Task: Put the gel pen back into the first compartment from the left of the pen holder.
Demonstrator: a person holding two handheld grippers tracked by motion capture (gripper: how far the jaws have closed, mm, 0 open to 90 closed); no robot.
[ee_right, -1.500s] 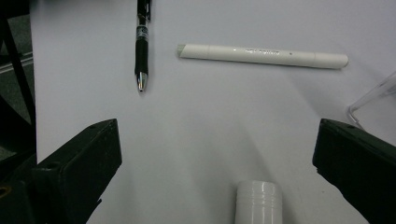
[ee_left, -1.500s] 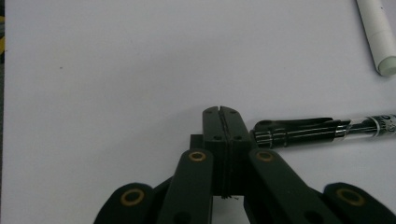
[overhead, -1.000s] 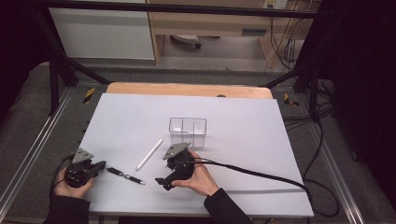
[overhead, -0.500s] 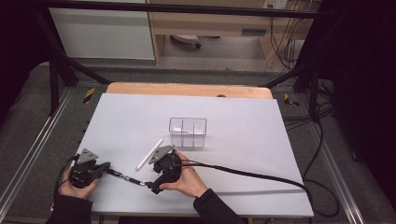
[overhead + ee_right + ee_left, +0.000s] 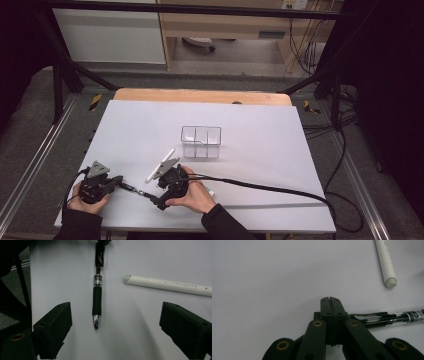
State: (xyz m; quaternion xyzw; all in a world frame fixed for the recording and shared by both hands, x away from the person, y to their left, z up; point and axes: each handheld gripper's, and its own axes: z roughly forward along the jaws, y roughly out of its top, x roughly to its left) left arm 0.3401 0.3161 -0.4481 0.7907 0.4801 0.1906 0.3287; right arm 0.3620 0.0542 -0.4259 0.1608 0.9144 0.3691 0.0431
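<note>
**Black pen between two tools on the white counter**

From the high view we see the white counter [image 5: 260, 135] with a clear divided box [image 5: 201, 141] standing near its middle. Toward the near edge, the left tool [image 5: 118, 183] rests in the person's left hand [image 5: 86, 201], pointing to the right along the surface. The right tool [image 5: 156, 201] sits in the right hand [image 5: 192, 196], angled toward the left one. A black pen [image 5: 134, 189] lies flat between the two, and a white marker [image 5: 159, 165] lies slantwise just beyond it, closer to the box. A thick cable [image 5: 270, 189] trails from the right tool across the counter to the right.

In the left gripper view we find the left tool [image 5: 330, 299] fully closed, its jaws pressed together with nothing between them. The black pen [image 5: 392, 318] lies on the counter just beside the jaws, and the capped end of the white marker [image 5: 386, 265] lies farther off, well apart from them.

In the right gripper view the right tool [image 5: 116, 323] stands wide, though its jaws have just been closing a little. The black pen [image 5: 97, 295] lies lengthwise in the gap, its silver tip toward us, touching neither jaw. The white marker [image 5: 170, 285] lies crosswise beyond the jaws, near the pen but apart from it.
</note>
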